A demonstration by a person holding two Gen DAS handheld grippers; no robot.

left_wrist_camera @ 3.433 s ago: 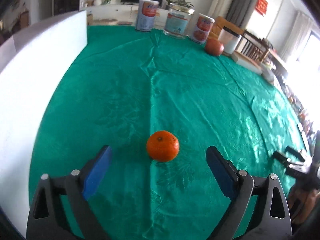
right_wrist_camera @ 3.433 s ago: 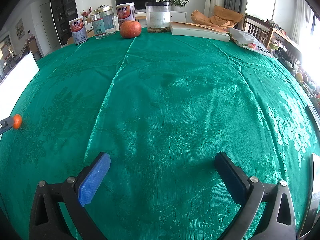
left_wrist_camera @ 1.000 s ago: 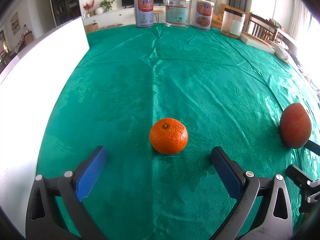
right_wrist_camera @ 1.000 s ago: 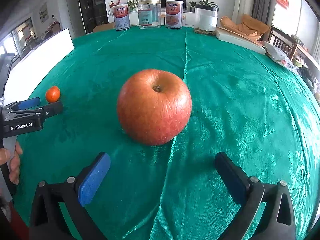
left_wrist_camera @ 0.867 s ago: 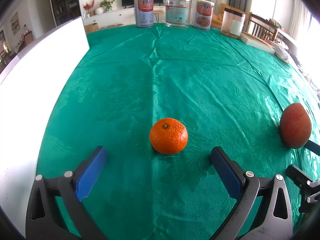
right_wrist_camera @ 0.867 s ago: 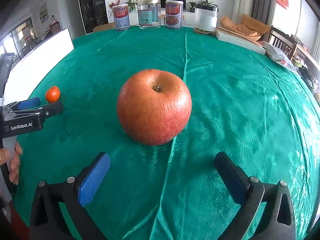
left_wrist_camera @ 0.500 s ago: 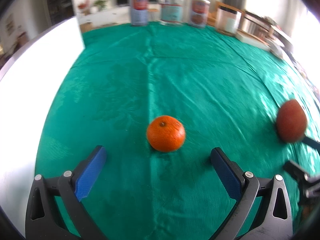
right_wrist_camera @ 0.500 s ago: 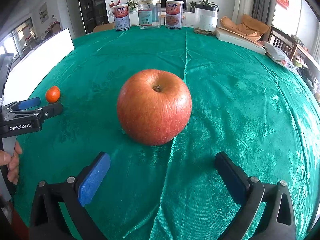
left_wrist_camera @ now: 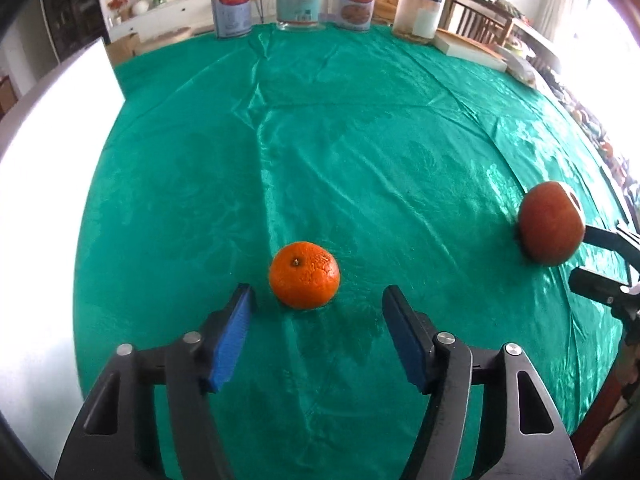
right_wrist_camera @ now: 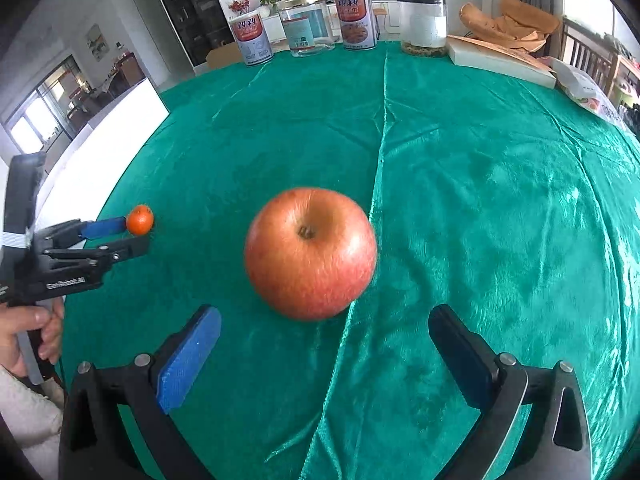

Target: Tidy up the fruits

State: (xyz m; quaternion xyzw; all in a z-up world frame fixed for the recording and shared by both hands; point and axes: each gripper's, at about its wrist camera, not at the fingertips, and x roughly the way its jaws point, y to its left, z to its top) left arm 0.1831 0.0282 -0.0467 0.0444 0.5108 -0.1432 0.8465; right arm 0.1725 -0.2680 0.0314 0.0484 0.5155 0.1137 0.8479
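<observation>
In the left wrist view, the left hand-held gripper (left_wrist_camera: 318,300) is sitting at the bottom centre of the frame with its jaws closing; the blue pads are still apart and nothing is pressed between them. The orange (left_wrist_camera: 304,275) is resting on the green cloth of the bench (left_wrist_camera: 360,152) just above the gap between the fingertips, a little ahead of them and touching neither pad. At the right edge of that frame the apple (left_wrist_camera: 551,222) is lying on the cloth, with the black tips of the other tool just beside it.

In the right wrist view, the right hand-held gripper (right_wrist_camera: 324,330) is standing wide open at the bottom of the frame, gripping nothing. The apple (right_wrist_camera: 310,253) is sitting in the centre, stem upward, just above the gap between the fingers and clear of both pads. At the left edge a hand (right_wrist_camera: 24,332) is holding the left tool, whose tips are reaching to the orange (right_wrist_camera: 140,219). Tins and jars (right_wrist_camera: 308,26) are standing along the top of the frame, and a white board (right_wrist_camera: 104,152) is lying at the upper left.
</observation>
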